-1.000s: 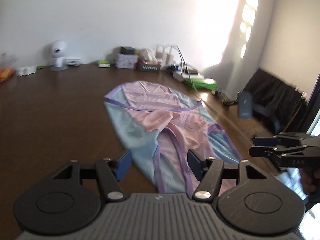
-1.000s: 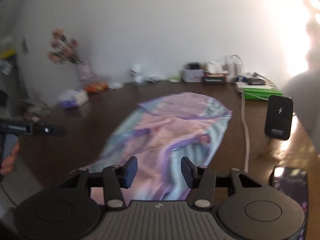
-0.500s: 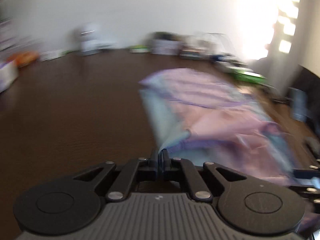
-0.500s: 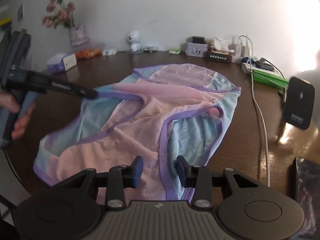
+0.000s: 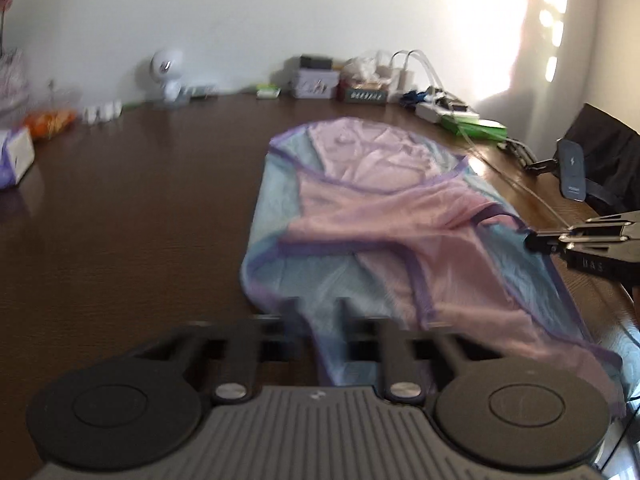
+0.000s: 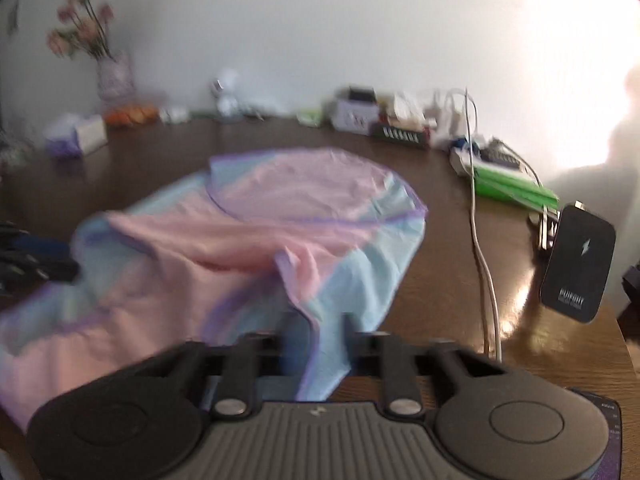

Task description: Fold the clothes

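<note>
one pink and blue garment [image 5: 384,224] with purple trim lies spread on a dark wooden desk [image 5: 120,216]. two grippers: the left gripper [image 5: 316,320] and the right gripper [image 6: 316,332] each have fingers parted around a near edge of the cloth.

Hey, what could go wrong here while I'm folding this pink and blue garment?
The white cable lies right beside the garment, so a dragged fold could snag it. The standing wireless charger could get knocked over. The garment's near edge seems to hang past the table edge and may slide off.
</note>
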`<state>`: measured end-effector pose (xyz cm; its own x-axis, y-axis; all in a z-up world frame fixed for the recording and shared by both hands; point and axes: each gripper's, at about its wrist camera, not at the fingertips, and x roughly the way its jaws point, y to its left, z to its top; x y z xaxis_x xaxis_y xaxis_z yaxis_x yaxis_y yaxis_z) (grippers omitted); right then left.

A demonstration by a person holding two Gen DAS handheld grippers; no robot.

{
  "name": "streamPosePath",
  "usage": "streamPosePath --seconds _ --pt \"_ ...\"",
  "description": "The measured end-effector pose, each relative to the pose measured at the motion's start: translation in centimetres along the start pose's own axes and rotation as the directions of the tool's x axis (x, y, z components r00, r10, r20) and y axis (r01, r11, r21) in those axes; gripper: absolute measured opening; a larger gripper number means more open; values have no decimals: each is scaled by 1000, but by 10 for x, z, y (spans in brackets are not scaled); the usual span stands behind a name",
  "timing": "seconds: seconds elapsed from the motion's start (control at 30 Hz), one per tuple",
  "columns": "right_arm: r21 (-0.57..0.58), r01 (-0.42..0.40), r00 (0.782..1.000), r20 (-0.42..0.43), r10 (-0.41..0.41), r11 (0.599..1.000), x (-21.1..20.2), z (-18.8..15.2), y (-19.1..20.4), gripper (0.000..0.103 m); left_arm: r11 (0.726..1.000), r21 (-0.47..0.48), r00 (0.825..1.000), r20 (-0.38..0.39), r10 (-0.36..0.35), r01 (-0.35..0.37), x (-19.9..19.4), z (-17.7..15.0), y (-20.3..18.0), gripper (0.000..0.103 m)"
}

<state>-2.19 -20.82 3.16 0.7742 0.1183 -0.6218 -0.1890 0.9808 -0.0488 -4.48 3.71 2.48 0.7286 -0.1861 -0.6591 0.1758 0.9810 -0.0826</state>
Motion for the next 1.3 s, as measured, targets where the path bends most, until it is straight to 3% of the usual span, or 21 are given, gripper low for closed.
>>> streamPosePath --seconds 0.1,0.2,0.23,0.27,0.3,0.4,0.5,0.67,0.8,0.9,0.93,1.0,1.03,1.13,1.2,1.3 --pt "67 50 999 -9 -49 997 3 -2 -14 2 1000 5 999 -36 9 -9 -5 -2 6 12" --pt "110 5 1000 -21 -3 994 -5 -4 -22 12 1000 12 1000 27 -15 14 -19 12 8 48" --pt "93 -9 1000 -13 10 996 -10 -4 -19 20 999 16 998 60 -28 27 -21 16 8 61" --pt "73 -24 1000 -1 24 997 -15 -3 -15 27 999 23 997 70 -34 32 -17 21 6 65" --pt "64 -32 999 7 32 997 -15 -2 -13 36 999 30 997 73 -36 33 -12 26 5 65" --pt "51 -49 999 26 48 998 -10 1 -8 33 998 55 999 44 -21 19 10 37 2 64" --pt "78 -51 999 14 50 996 3 6 -13 19 998 41 998 42 -48 47 22 62 11 65" --pt "67 -94 996 -2 94 993 9 3 -16 14 999 0 999 27 -46 46 68 129 31 85" --pt "71 -147 989 39 145 987 -16 -7 -6 17 998 -3 998 -1 60 -60 143 179 39 86" --pt "39 -212 977 35 211 976 -35 -14 11 17 995 -40 995 11 96 -96 180 197 44 82" --pt "21 -228 974 25 227 974 -40 -17 18 17 996 -52 997 5 73 -72 189 200 46 79" --pt "-17 -233 972 17 234 972 -46 -20 28 17 998 -60 999 -43 19 -22 206 203 48 57" --pt "-32 -239 971 16 240 970 -48 -22 31 17 999 -46 997 -78 17 -21 213 204 46 35" --pt "-26 -273 962 10 273 962 -48 -26 34 17 995 64 991 -100 89 -83 218 203 33 7" --pt "-45 -292 956 -18 292 955 -44 -28 38 17 995 50 989 -112 91 -86 214 202 36 2" --pt "-104 -334 942 -79 327 937 -35 -35 46 15 983 19 980 -80 183 -182 205 194 56 2"
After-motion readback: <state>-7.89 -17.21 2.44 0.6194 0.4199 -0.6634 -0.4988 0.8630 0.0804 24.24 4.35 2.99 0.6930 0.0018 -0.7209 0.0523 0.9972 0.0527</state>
